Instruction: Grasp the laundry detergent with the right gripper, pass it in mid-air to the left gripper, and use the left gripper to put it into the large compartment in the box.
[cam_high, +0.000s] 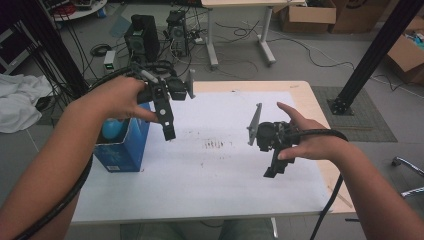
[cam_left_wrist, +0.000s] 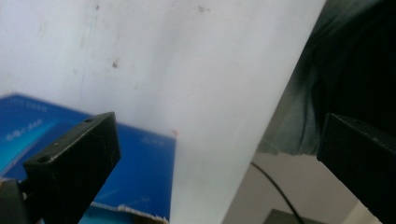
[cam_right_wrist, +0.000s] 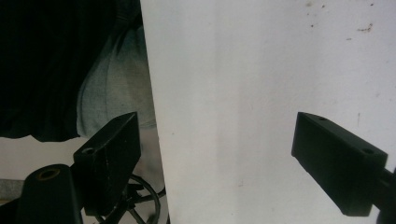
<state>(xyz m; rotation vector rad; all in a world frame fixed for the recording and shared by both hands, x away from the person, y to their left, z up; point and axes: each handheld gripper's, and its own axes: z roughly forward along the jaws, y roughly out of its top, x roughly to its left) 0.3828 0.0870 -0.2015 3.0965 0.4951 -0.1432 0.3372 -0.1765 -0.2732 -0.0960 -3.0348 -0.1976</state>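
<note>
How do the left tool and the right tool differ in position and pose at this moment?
The left tool hangs beside the blue box at the table's left edge; the right tool hangs above the white sheet, away from the box. The left is held higher in the high view, the right lower. Both are open and hold nothing.

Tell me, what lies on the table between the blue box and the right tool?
Only bare white table cover with faint brown marks, seen in the high view between the blue box and the right tool.

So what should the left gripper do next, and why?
Probably lower the left gripper toward the open top of the blue box beside it. Its jaws stand wide apart with nothing between them, and a light blue ball sits inside the box at the table's left edge, the nearest thing to grab.
</note>
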